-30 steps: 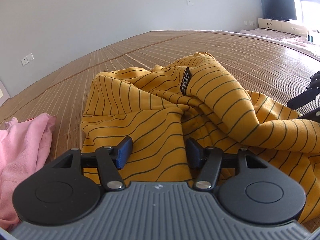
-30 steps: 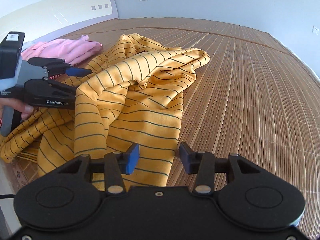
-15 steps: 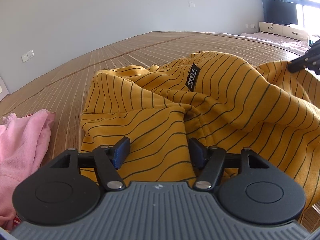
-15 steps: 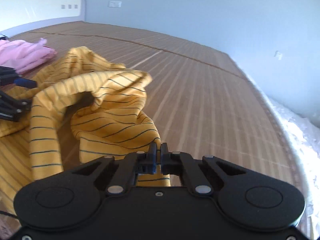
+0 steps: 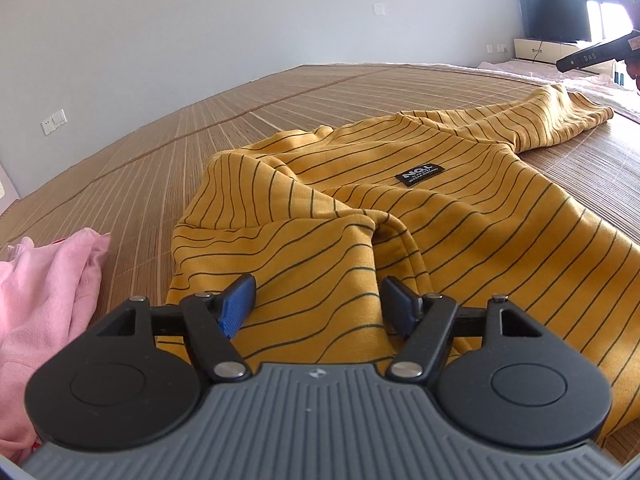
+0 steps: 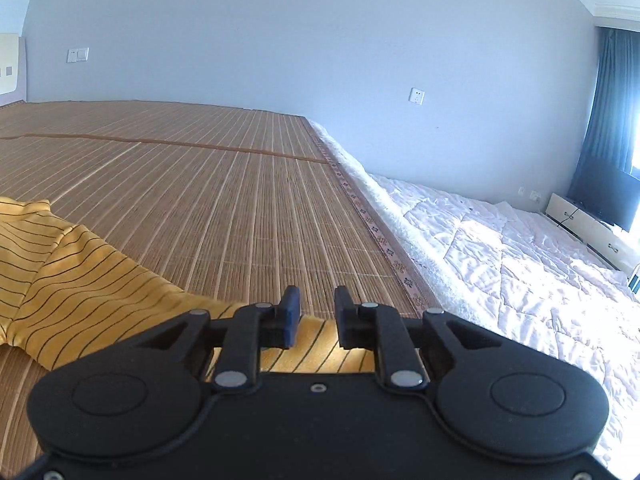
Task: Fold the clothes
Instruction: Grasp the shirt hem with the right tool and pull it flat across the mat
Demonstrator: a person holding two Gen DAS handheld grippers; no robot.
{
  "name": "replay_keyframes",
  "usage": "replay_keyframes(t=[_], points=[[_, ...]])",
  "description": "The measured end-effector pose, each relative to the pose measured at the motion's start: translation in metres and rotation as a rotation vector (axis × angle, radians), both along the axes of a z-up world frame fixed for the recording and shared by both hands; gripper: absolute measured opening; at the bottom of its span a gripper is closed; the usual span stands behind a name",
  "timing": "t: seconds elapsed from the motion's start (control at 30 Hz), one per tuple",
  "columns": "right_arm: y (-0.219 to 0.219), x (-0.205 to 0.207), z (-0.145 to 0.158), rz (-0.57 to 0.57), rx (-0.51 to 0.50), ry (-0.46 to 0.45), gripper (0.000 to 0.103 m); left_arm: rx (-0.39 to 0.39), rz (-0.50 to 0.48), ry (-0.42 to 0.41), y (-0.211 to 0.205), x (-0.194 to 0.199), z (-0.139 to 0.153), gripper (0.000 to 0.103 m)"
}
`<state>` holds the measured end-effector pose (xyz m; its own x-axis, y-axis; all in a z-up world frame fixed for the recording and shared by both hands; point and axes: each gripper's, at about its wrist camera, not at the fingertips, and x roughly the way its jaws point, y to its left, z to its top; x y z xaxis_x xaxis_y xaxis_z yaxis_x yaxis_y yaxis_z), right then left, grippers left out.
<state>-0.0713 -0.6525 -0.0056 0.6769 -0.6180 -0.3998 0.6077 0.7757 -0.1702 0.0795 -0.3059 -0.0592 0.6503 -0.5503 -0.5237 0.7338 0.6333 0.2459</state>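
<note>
Now the left gripper is seen with its blue-padded fingers spread wide, nothing clamped between them, hovering low over a rumpled fold of the yellow striped sweatshirt. The right gripper is shown with its fingers parted by a narrow gap and empty; half a second ago they were pressed together. Beneath its fingertips the end of a yellow sleeve lies flat on the bamboo mat, near the mat's patterned border and the white quilt beside it. In the left view the sweatshirt has been drawn out since the earlier frames: then it was heaped high, now it is spread lower, its black label lying face up and one sleeve stretched away toward the far right. The right tool's body is glimpsed at the upper right edge there. A pink garment is bunched at the left, just beside the sweatshirt
</note>
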Motion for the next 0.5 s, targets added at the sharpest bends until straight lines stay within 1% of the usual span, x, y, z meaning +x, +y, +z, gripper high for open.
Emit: replay_keyframes(t=[0.07, 0.1, 0.13, 0.2, 0.27, 0.3, 0.37, 0.47, 0.5], points=[[0.001, -0.015, 0.008, -0.033, 0.014, -0.041, 0.033, -0.004, 0.010, 0.008, 0.000, 0.001, 0.001, 0.075], [0.000, -0.025, 0.011, -0.042, 0.044, -0.072, 0.033, -0.006, 0.018, 0.012, 0.001, 0.001, 0.002, 0.075], [0.000, -0.031, 0.010, -0.023, 0.089, -0.083, 0.033, -0.007, 0.024, 0.014, 0.003, 0.000, 0.003, 0.075], [-0.003, -0.034, -0.001, 0.064, 0.207, -0.078, 0.029, -0.012, 0.030, 0.015, 0.005, -0.003, 0.007, 0.075], [-0.004, -0.028, -0.015, 0.145, 0.319, -0.068, 0.028, -0.018, 0.025, 0.016, 0.005, -0.008, 0.011, 0.075], [-0.004, -0.022, -0.022, 0.149, 0.354, -0.051, 0.028, -0.020, 0.018, 0.016, 0.004, -0.012, 0.013, 0.075], [-0.008, -0.015, -0.031, 0.106, 0.371, -0.007, 0.028, -0.012, 0.003, 0.011, 0.003, -0.018, 0.014, 0.075], [-0.019, -0.019, -0.042, 0.046, 0.339, 0.054, 0.025, 0.012, -0.005, 0.002, 0.001, -0.022, 0.011, 0.076], [-0.023, -0.023, -0.042, 0.013, 0.327, 0.070, 0.022, 0.016, -0.004, 0.001, 0.001, -0.022, 0.009, 0.076]])
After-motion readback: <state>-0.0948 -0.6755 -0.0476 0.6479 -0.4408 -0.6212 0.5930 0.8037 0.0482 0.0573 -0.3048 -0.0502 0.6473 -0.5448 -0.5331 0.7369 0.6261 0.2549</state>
